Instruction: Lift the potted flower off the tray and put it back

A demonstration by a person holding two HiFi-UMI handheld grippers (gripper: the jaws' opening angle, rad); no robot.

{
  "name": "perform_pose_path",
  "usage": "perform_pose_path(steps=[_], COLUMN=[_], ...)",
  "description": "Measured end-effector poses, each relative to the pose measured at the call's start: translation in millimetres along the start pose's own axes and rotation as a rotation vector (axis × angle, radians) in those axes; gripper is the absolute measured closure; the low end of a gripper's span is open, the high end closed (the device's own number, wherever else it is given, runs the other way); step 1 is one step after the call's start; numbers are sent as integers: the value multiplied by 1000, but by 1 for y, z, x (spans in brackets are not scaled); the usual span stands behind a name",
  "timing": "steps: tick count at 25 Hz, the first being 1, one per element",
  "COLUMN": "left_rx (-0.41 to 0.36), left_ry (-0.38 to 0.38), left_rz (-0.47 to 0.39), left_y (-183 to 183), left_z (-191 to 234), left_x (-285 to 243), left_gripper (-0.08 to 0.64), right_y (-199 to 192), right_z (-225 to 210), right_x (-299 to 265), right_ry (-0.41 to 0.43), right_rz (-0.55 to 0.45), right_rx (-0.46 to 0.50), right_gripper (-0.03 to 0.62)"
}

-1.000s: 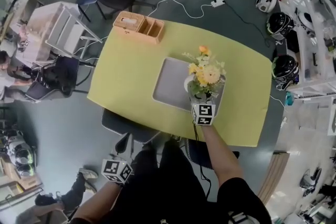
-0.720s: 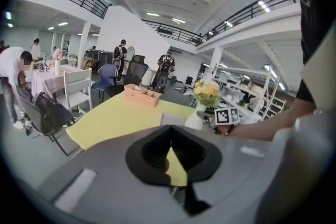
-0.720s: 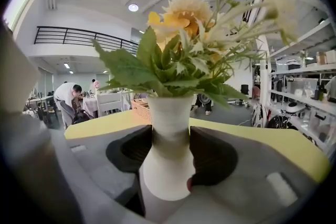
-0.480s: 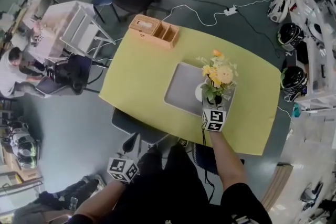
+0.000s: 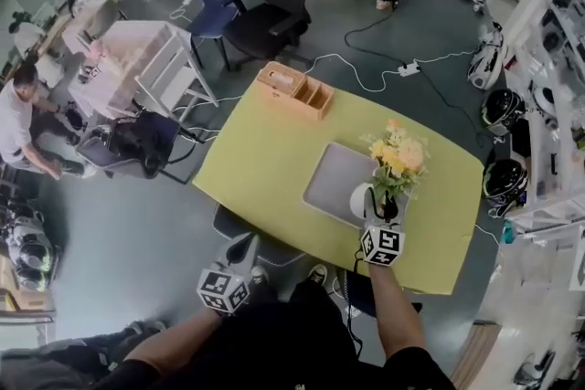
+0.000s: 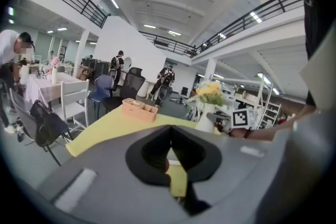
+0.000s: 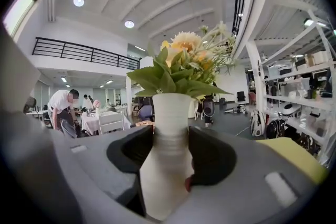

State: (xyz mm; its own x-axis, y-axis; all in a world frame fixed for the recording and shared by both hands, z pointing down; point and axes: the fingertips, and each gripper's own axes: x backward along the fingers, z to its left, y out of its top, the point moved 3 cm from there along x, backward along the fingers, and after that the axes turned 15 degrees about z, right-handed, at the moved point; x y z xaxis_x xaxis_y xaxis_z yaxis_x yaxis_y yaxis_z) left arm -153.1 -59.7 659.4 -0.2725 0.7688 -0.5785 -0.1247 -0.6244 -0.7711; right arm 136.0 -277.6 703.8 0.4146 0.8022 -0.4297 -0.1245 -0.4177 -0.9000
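Grey tray (image 5: 334, 183) lay below the potted flower (image 5: 398, 162), lifted in the right gripper (image 7: 170, 157) jaws, just closed. The left gripper (image 6: 170, 147) jaws met, empty; replacing remained.

No word, brand, number or sign can be read in any of these views. The nearest things to a label are the black-and-white square patterns on the left marker cube (image 5: 223, 289) of the left gripper (image 6: 170, 136), at about 7 o'clock in the head view, and on the right marker cube (image 5: 381, 245) of the right gripper (image 7: 169, 136), at about 5 o'clock. Both are blocky code patterns, not letters or digits, and the right marker cube shows the same kind of pattern at 3 o'clock in the left gripper view.
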Motion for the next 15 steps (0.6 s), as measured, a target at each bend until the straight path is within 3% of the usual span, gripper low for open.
perform_pose_path(steps=[11, 15], left_rx=[-17, -24], left_ry=[-85, -115], left_rz=[-77, -101], left_y=[32, 35], left_z=[13, 16], left_x=[38, 43], left_gripper=[552, 552], right_y=[73, 83], right_z=[77, 99], right_x=[103, 137], right_ry=[-2, -7], right_rz=[-126, -150], right_rx=[-3, 4], right_gripper=[379, 379])
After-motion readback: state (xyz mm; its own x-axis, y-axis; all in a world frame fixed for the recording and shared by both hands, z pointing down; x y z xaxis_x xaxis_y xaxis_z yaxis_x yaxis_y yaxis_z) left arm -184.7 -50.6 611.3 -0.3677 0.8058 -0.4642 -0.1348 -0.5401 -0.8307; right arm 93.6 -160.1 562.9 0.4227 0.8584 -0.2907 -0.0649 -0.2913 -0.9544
